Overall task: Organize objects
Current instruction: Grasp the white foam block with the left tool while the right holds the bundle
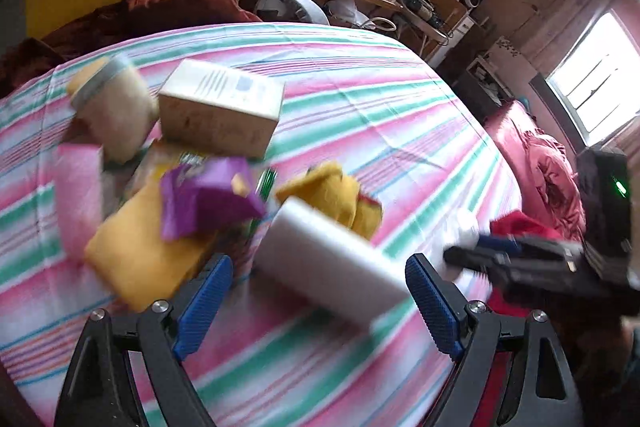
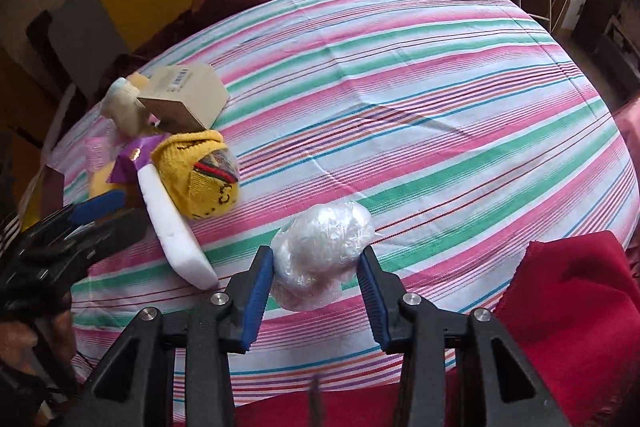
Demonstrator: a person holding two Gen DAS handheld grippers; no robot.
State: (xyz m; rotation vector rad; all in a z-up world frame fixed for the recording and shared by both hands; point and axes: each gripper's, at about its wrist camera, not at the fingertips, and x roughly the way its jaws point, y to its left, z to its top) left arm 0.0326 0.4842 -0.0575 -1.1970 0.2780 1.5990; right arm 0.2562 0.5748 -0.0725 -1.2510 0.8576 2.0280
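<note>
Nearest, in the right wrist view: right gripper [image 2: 318,267], blue-padded jaws pressed on either side of a clear plastic-wrapped white bundle [image 2: 322,257], resting on the pink, green and white striped cloth [image 2: 440,107]. Just right of it, a dark red cloth [image 2: 568,311]. In the left wrist view: left gripper [image 1: 320,295], jaws wide apart, gripping nothing, flanking a white foam block [image 1: 332,267] lying flat. Beyond that block, clustered together: yellow knitted sock bundle [image 1: 340,199], purple crinkled snack packet [image 1: 208,199], flat yellow sponge [image 1: 140,251]. Farther back, a beige cardboard box [image 1: 220,107] beside a pale lidded jar [image 1: 112,107].
</note>
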